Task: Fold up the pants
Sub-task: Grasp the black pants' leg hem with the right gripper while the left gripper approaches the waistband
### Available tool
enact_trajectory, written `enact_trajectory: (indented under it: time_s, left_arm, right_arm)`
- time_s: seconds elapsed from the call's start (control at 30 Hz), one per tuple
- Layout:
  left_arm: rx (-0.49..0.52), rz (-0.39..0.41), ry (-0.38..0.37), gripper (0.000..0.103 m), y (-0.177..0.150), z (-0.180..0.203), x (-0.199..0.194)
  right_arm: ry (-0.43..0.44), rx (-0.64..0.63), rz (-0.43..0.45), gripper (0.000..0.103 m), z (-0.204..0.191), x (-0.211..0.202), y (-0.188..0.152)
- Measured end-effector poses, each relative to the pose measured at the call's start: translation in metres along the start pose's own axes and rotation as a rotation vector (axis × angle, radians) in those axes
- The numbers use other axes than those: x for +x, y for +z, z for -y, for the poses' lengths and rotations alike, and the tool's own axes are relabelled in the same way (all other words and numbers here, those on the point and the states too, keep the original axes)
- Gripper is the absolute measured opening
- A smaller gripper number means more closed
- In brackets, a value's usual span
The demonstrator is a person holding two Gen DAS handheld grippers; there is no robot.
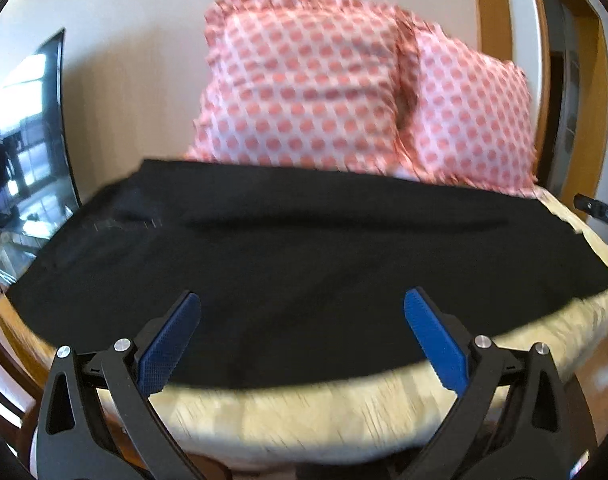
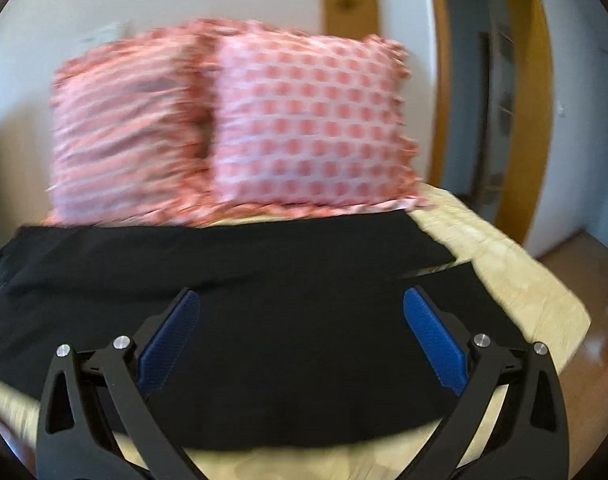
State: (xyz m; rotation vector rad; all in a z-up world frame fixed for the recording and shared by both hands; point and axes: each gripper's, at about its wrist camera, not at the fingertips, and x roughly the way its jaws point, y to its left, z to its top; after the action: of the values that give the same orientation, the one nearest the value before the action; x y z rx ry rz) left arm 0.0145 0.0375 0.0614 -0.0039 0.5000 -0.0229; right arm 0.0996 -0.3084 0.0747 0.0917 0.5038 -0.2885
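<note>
With the black pants (image 1: 295,248) lying spread flat across the cream bedspread (image 1: 304,408) near two dotted pillows (image 1: 304,80), left gripper (image 1: 301,300) and right gripper (image 2: 301,300) are both hovering wide-jawed and empty, so folding appears barely begun.

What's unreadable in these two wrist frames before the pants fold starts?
- Left wrist: black pants show almost no seams or folds; motion blur and dark cloth hide them, so waist and cuff ends are unclear.
- Left wrist: dark object at right is cut off by the fisheye rim.
- Right wrist: left pillow is smeared by motion blur.
- Right wrist: pants' left end runs out of frame.
- Both grippers are open and empty.
</note>
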Motion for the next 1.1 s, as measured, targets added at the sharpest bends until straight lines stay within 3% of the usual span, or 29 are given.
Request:
enact_trajectory:
  time_s: [0.1,0.17,0.23,0.33,0.4,0.53,0.63,0.7,0.77,0.8,0.9,1.0,1.1]
  left_arm:
    - [-0.023,-0.006,0.020,0.102,0.012,-0.006,0.017]
    - [-0.049,-0.017,0.007,0.102,0.018,-0.010,0.026]
    - [-0.072,-0.023,-0.023,0.102,0.020,-0.013,0.034]
    - [-0.107,-0.031,-0.058,0.102,0.022,-0.017,0.048]
    - [-0.116,-0.043,-0.053,0.102,0.023,-0.019,0.055]
    - [-0.124,-0.051,-0.056,0.102,0.027,-0.024,0.066]
    - [-0.120,-0.054,-0.055,0.102,0.030,-0.024,0.073]
    - [-0.122,-0.064,-0.060,0.102,0.030,-0.023,0.077]
    - [-0.128,-0.076,-0.065,0.102,0.028,-0.023,0.081]
    - [-0.131,-0.082,-0.065,0.102,0.028,-0.023,0.082]
    - [-0.139,-0.080,-0.055,0.102,0.025,-0.025,0.079]
    - [-0.150,-0.075,-0.048,0.102,0.023,-0.032,0.072]
    - [-0.183,-0.062,-0.077,0.102,0.022,-0.042,0.065]
  right_arm:
    - [-0.064,0.068,-0.106,0.101,0.020,0.072,0.042]
    - [-0.095,0.150,-0.188,0.088,0.034,0.124,0.068]
    - [-0.120,0.246,-0.274,0.066,0.051,0.177,0.084]
    - [-0.191,0.343,-0.348,0.048,0.070,0.239,0.099]
    - [-0.266,0.390,-0.373,0.044,0.083,0.269,0.102]
    - [-0.326,0.473,-0.405,0.042,0.101,0.306,0.099]
    - [-0.349,0.496,-0.414,0.042,0.111,0.325,0.098]
    - [-0.377,0.445,-0.404,0.041,0.108,0.330,0.097]
    - [-0.413,0.380,-0.401,0.032,0.102,0.331,0.094]
    - [-0.424,0.351,-0.388,0.022,0.101,0.330,0.090]
    - [-0.330,0.399,-0.351,0.001,0.117,0.313,0.081]
    - [-0.205,0.480,-0.271,0.001,0.132,0.272,0.077]
    - [-0.093,0.491,-0.151,0.001,0.137,0.207,0.069]
